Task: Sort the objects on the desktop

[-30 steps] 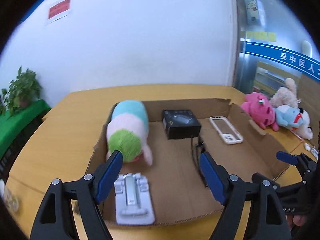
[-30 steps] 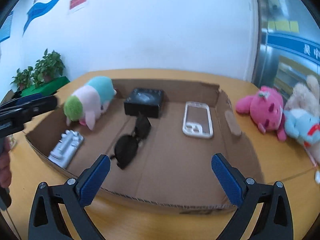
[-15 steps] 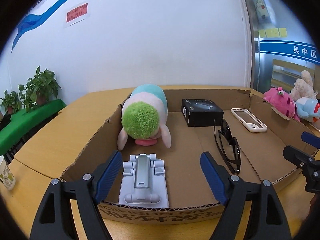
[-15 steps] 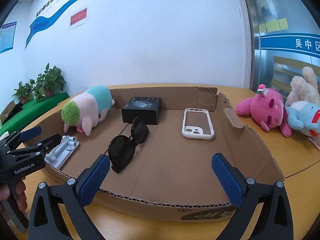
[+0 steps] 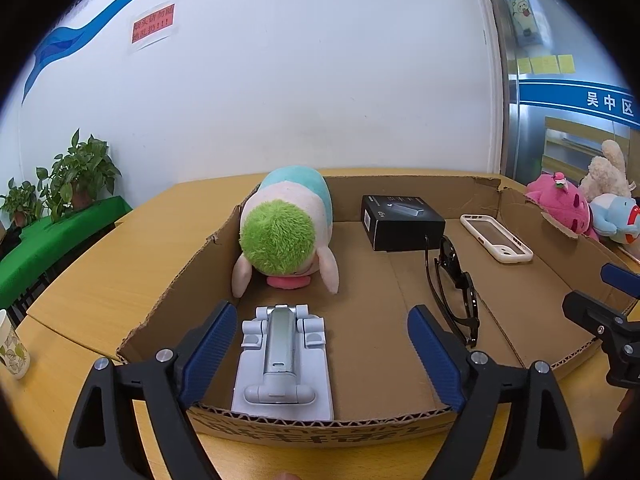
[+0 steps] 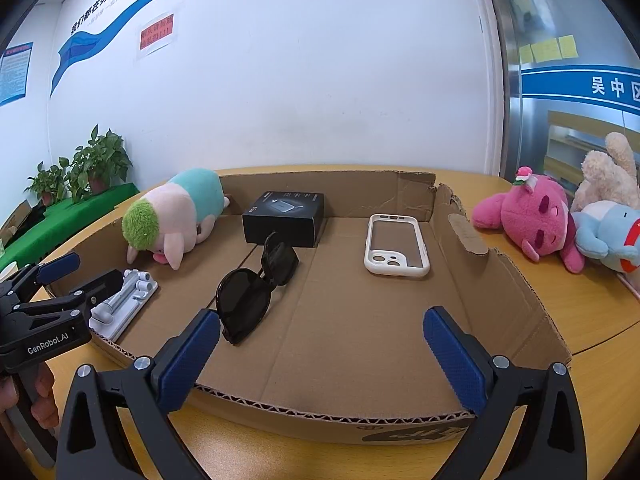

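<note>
A shallow cardboard box (image 5: 500,200) holds a plush toy with green hair (image 5: 286,224), a black carton (image 5: 400,220), dark sunglasses (image 5: 456,284), a white phone case (image 5: 496,238) and a white folding stand (image 5: 282,360). My left gripper (image 5: 320,316) hangs over the box's near edge. Its jaws are opening, and the stand lies between the fingers without touching them. My right gripper (image 6: 320,320) stands open at the near edge further right, with only bare cardboard between its fingers. The sunglasses (image 6: 252,292) lie just left of its left finger.
Pink, beige and blue plush toys (image 6: 528,220) lie on the wooden table right of the box. A paper cup (image 5: 12,350) stands at the table's left edge. Potted plants (image 5: 76,172) sit on a green surface at the far left, and a white wall is behind.
My left gripper has sunk to the box's near edge and its fingers have spread wider around the stand. The right view has tipped up slightly, and nothing in the box has moved.
</note>
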Demonstrator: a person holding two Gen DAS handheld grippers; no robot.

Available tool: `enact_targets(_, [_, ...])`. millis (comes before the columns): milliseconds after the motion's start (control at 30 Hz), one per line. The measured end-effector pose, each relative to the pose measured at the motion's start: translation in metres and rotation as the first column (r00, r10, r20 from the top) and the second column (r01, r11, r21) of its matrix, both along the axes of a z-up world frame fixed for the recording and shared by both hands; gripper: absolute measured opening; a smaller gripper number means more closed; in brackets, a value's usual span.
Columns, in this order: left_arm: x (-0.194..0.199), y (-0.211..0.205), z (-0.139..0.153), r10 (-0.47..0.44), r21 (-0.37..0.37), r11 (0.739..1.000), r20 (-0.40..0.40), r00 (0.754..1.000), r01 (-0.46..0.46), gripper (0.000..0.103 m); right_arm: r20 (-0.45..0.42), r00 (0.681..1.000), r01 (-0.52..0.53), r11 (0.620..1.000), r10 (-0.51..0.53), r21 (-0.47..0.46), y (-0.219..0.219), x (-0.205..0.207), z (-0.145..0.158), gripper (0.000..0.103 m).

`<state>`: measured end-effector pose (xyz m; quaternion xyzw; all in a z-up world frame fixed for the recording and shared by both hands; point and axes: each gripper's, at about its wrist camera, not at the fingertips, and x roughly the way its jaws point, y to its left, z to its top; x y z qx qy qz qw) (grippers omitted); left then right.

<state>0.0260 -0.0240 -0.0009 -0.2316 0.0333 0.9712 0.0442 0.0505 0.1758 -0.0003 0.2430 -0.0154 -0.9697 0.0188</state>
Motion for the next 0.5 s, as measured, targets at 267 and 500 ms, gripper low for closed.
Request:
enact_targets(267, [0.0,-0.0001,0.0001,0.0,0.0,1.0,0.0,1.0,0.0,0.088,0.001,1.0,-0.002,1.0,0.002,0.0,0.0004,0.0003,0.0004,0.103])
enact_targets(500, [0.0,-0.0002,0.0001,0.0,-0.001,1.0,0.0,1.0,0.0,0.088,0.0,1.0,-0.003,1.0,0.003,0.0,0.001,0.0,0.0,0.103])
